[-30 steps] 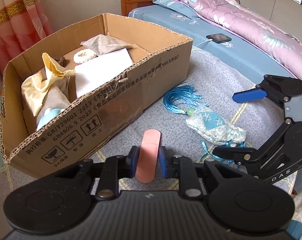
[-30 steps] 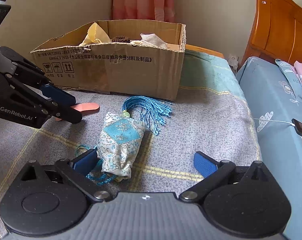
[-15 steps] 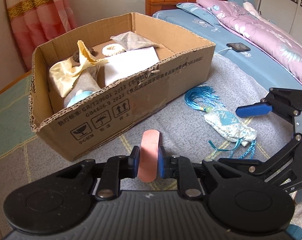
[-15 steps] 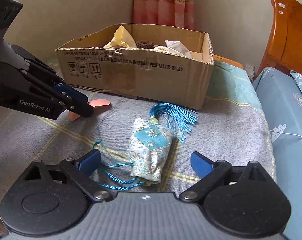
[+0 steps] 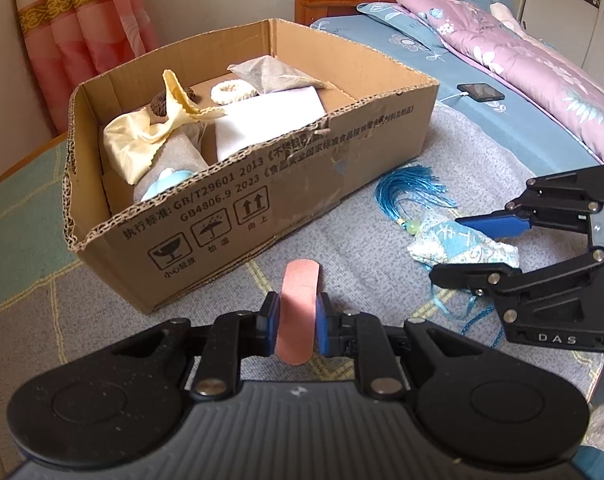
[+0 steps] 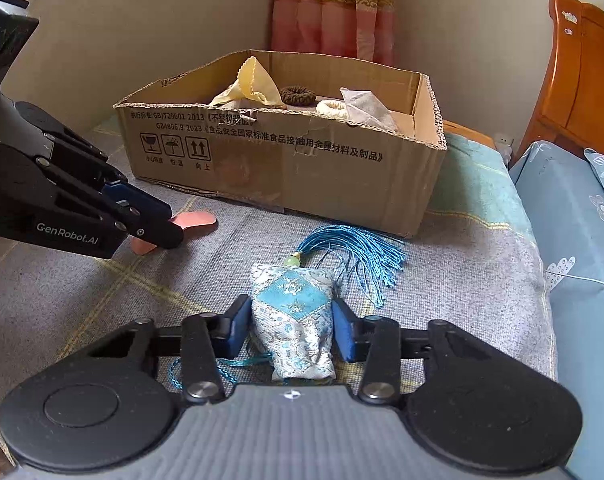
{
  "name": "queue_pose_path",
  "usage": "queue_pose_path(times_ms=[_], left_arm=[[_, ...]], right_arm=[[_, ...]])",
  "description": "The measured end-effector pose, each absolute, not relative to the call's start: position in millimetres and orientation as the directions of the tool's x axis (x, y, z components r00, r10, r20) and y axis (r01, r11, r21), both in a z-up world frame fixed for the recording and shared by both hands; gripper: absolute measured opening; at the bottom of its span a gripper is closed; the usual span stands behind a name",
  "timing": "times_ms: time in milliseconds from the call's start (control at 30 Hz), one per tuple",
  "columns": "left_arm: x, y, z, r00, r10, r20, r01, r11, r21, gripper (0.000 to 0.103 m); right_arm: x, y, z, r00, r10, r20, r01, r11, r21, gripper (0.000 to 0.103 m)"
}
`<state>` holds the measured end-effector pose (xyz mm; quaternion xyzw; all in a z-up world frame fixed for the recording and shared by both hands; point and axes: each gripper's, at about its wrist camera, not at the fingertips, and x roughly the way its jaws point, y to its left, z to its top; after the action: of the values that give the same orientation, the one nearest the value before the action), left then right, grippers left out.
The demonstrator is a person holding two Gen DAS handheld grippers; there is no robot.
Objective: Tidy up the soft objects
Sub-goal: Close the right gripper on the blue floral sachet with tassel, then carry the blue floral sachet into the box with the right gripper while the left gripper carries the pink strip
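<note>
**Inspector:** While both cameras are live, report each gripper as you see it.

**Operator:** I have the left gripper (image 5: 295, 322) with its two blue pads pressed onto a pink strip (image 5: 297, 312), pinching it across its width. I see the strip standing up between the fingers, one rounded end pointing toward the cardboard box (image 5: 285, 216), the other hanging below the pads. From the right wrist view I see the same strip (image 6: 193, 220) sticking out past the left gripper's (image 6: 169, 232) tips, held clear of the grey blanket (image 6: 81, 300), just in front of the box's (image 6: 293, 172) printed wall.

**Inspector:** And the right side?

**Operator:** I have the right gripper (image 6: 291, 326) closed against the blue brocade pouch (image 6: 291, 320), one pad touching each flank. I see the pouch lying on the blanket, its green bead and blue tassel (image 6: 354, 252) fanned out toward the box. I cannot tell whether the pouch is lifted at all. In the left wrist view the right gripper (image 5: 462, 244) straddles the pouch (image 5: 458, 240) from the right, and the tassel (image 5: 406, 196) lies close to the box's near corner.

**Inspector:** Contents of the box?

**Operator:** I count a yellow cloth (image 5: 153, 136), a white folded cloth (image 5: 269, 120), a grey mesh bag (image 5: 269, 74), a cream ring (image 5: 233, 92), a brown ring (image 5: 161, 102) and a pale blue item (image 5: 165, 184) tucked against the near wall.

**Inspector:** Surroundings?

**Operator:** I note a bed (image 5: 522, 120) with a purple floral quilt (image 5: 534, 64) to the right, a phone (image 5: 480, 91) on its charging lead there, and a pink curtain (image 5: 81, 40) behind the box.
</note>
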<state>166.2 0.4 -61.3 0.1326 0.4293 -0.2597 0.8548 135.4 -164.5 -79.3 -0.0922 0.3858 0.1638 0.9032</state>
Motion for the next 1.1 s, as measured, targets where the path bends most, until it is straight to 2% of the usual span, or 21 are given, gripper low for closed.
queue_pose_path(times_ms=[100,633,1100], left_arm=[[166,1,-62,0.496,-0.332,-0.803,0.562,0.827,0.005,0.017],[167,-1,-62,0.483,-0.342,-0.806,0.588,0.809,0.008,0.018],[152,1,-41,0.496,-0.365,-0.788,0.599,0.801,0.006,0.017]], right_arm=[[135,-165,-79,0.655,0.211,-0.726,-0.361,0.931,-0.056,0.041],[137,-168,-78,0.649,0.21,-0.731,-0.346,0.938,-0.037,0.044],[127,-173,-57,0.676,0.226,-0.702,-0.375,0.925,-0.063,0.035]])
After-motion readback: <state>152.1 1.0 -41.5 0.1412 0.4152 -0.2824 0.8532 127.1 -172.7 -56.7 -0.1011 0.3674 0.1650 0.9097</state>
